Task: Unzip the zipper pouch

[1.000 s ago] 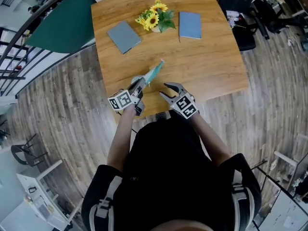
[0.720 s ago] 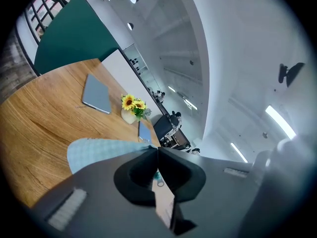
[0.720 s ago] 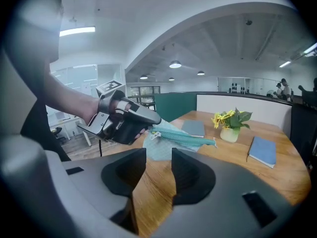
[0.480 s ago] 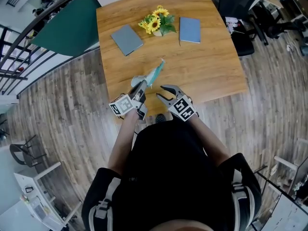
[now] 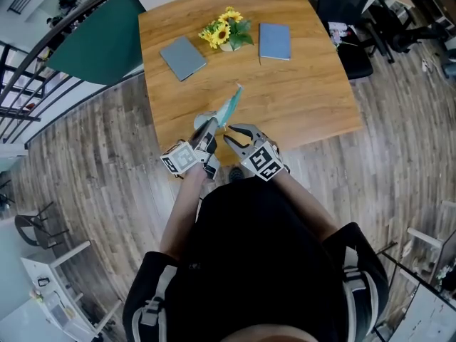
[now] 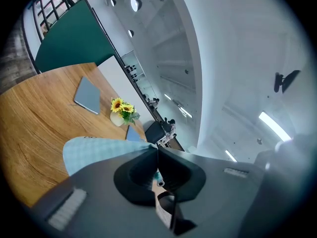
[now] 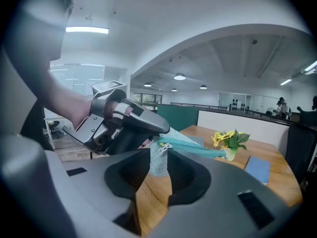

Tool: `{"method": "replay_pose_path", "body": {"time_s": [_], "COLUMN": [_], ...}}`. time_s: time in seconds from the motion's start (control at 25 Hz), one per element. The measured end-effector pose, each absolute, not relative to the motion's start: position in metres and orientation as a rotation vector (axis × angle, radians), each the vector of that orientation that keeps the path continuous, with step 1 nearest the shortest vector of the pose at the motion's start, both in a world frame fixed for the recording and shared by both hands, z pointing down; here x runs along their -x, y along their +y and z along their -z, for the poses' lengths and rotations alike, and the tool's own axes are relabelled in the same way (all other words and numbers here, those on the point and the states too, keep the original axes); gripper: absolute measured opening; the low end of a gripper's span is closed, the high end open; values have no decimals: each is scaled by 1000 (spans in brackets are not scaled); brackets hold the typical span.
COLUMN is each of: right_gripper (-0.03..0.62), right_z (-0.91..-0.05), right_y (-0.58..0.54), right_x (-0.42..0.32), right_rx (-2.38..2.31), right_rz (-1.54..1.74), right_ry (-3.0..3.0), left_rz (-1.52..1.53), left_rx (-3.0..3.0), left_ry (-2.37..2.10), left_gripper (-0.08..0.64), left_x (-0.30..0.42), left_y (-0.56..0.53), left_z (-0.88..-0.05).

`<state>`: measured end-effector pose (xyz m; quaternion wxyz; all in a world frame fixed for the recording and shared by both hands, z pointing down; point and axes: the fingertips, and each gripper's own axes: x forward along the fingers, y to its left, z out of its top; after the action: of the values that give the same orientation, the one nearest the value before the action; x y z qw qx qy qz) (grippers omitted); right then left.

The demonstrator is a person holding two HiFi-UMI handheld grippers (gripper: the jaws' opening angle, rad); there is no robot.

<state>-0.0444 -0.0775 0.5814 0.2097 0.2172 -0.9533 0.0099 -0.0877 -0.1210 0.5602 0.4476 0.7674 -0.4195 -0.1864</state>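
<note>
**Inspector:** Where is the zipper pouch (image 5: 229,105)?

**Examiner:** It is held clear above the table (image 5: 313,84). The left gripper (image 5: 206,132) is clamped on its near end, with the jaws together on the fabric. In the head view the long axis runs from 7 o'clock at that grip out to 1 o'clock at the free tip.

**Inspector:** And the right gripper (image 5: 232,135)?

**Examiner:** Its jaws are parted and have just been closing. In its own view the pouch's near corner hangs in the gap, with the zipper pull (image 7: 162,149) at the top of that gap. I see no pad pressing on it, so I judge nothing is gripped yet.

**Inspector:** Which relation governs the coming move?

**Examiner:** The pull lies just ahead of the right jaws, at 12 o'clock in the right gripper view. The zipper (image 7: 198,151) leads off from it toward 3 o'clock, away from the left grip. In the head view the pouch's held end sits at 10 o'clock from the right jaw tips, close by.

**Inspector:** Which hand is nearer?

**Examiner:** The left already holds the pouch, and the right is nearer the pull. My judgement is that the right must seat on the pull and then draw it along the axis toward 1 o'clock while the left anchors.
</note>
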Motion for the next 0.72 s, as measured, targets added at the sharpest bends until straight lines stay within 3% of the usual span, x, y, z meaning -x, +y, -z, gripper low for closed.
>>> {"method": "replay_pose_path", "body": {"time_s": [0.72], "right_gripper": [20], "right_z": [-552], "right_y": [-71], "right_x": [34], "right_rx": [-679], "right_rz": [69], "right_ry": [-2739], "left_rz": [523], "left_rx": [-1906], "left_ry": [-1016], "left_gripper": [2], "left_x": [81], "left_y": [-97], "left_z": [-535]}}
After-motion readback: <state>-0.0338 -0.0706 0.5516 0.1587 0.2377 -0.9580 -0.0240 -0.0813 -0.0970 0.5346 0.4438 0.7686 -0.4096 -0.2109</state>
